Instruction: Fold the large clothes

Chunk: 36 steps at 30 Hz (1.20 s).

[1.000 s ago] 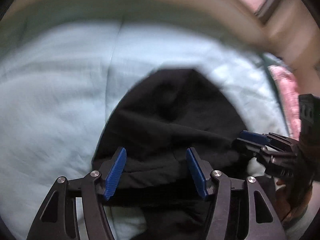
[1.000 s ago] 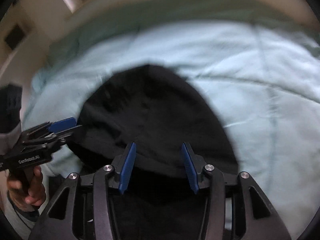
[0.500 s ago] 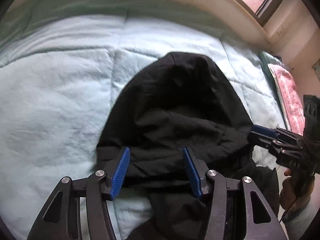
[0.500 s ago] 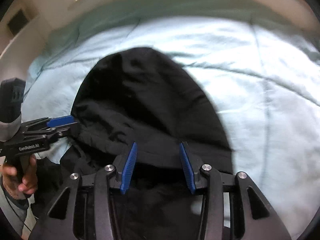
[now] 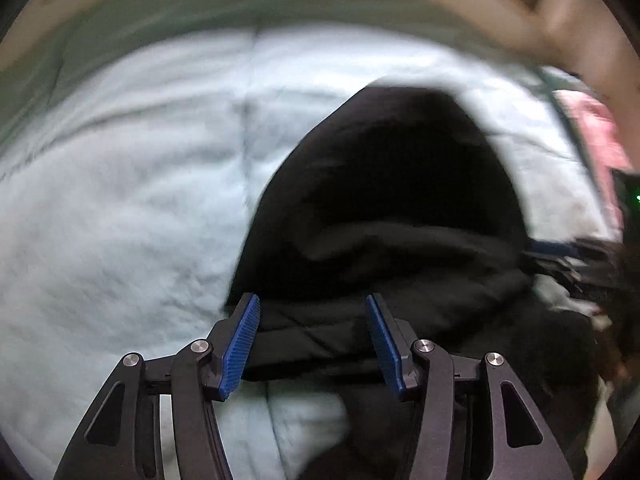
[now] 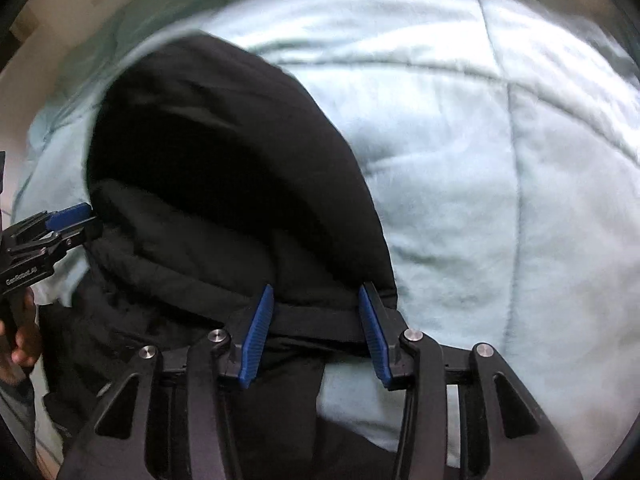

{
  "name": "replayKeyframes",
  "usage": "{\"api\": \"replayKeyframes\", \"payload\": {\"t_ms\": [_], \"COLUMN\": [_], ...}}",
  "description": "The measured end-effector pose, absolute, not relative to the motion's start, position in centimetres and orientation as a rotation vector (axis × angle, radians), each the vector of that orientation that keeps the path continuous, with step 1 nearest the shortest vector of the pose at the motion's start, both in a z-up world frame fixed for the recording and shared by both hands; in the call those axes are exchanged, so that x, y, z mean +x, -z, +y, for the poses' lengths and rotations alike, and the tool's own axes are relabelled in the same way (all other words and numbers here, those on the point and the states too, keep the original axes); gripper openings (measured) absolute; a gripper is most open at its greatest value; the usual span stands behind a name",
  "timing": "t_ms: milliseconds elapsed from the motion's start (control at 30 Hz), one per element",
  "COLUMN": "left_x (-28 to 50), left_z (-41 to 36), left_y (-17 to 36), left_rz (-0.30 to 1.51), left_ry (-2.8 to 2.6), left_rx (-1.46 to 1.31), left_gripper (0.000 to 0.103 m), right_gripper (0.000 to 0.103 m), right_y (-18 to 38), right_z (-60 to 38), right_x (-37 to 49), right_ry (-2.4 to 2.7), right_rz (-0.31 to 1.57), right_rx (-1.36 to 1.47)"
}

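A black padded garment [image 5: 384,216] lies bunched on a pale blue quilted bedspread [image 5: 120,220], and both grippers come at it from the near edge. In the left wrist view the garment fills the centre and right of the frame, its rounded far end reaching toward the upper middle, with a thick folded roll running across just above the blue pads. The left gripper [image 5: 314,340] sits at the bottom centre, its jaws partly apart with that folded edge of dark cloth lying between them; the picture is blurred and I cannot tell whether the pads actually press on the fabric. At the right edge of this view the other gripper shows as a dark smear beside the garment's right side. A pink patterned cloth [image 5: 596,136] lies at the upper right, past the edge of the bedspread. In the right wrist view the garment takes up the left half and centre, the bedspread [image 6: 500,160] the right. The right gripper [image 6: 316,324] is at the bottom centre, its jaws likewise partly apart, straddling a flat dark band at the garment's near edge, and the grip itself cannot be made out. At the left edge of this frame the left gripper [image 6: 74,220] touches the garment's side, held by a hand [image 6: 20,344] low at the left.
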<state>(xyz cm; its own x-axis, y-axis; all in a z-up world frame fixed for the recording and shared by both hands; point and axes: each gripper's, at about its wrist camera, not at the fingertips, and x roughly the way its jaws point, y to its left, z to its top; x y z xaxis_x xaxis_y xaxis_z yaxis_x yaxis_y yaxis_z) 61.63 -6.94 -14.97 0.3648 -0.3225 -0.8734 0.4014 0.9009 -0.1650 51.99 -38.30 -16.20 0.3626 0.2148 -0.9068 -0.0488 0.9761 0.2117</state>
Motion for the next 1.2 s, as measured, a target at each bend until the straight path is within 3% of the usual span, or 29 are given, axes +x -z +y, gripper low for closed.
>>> {"api": "replayKeyframes", "payload": {"t_ms": [67,133,167,233,400,600,633,700,767,800,867,1200], "left_x": [61.9,63.0,64.0,65.9,70.5,72.8,72.8,72.5,71.5,70.6,68.7,53.8], "left_z": [-6.2,-5.8,-5.7,-6.1,-7.3,-8.6,-9.0,-10.1,-10.6,-10.5,-10.1,-7.4], "left_y": [11.9,10.0,9.5,9.4,14.2,17.9,18.3,18.8,18.4,17.8,16.2,5.6], "left_rz": [1.034,0.996,0.989,0.998,1.189,1.263,1.261,1.253,1.232,1.212,1.174,0.98], "left_ry": [0.535,0.563,0.581,0.591,0.662,0.722,0.718,0.705,0.703,0.719,0.746,0.801], "left_rx": [0.084,0.09,0.088,0.065,-0.065,-0.09,-0.076,-0.028,0.018,0.032,0.054,0.172], "left_gripper": [0.057,0.064,0.073,0.076,0.076,0.076,0.075,0.048,0.032,0.025,0.023,0.023], "right_gripper": [0.052,0.06,0.063,0.064,0.064,0.064,0.064,0.06,0.036,0.032,0.02,0.019], "right_y": [13.7,11.2,10.4,10.1,11.8,16.0,16.8,17.6,17.8,17.1,15.7,4.7], "right_z": [-38.5,-38.7,-38.7,-38.5,-38.9,-39.0,-38.7,-38.3,-37.3,-36.8,-36.1,-34.4], "right_x": [52.1,53.0,53.7,55.3,60.2,64.9,65.5,66.3,66.0,65.2,63.2,48.1], "right_ry": [-0.204,-0.231,-0.236,-0.228,-0.286,-0.322,-0.338,-0.407,-0.455,-0.457,-0.46,-0.479], "right_rz": [1.134,1.079,1.065,1.057,1.1,1.163,1.174,1.202,1.195,1.167,1.122,0.909], "right_rx": [0.162,0.158,0.15,0.113,0.087,0.092,0.1,0.145,0.14,0.094,0.04,-0.095]}}
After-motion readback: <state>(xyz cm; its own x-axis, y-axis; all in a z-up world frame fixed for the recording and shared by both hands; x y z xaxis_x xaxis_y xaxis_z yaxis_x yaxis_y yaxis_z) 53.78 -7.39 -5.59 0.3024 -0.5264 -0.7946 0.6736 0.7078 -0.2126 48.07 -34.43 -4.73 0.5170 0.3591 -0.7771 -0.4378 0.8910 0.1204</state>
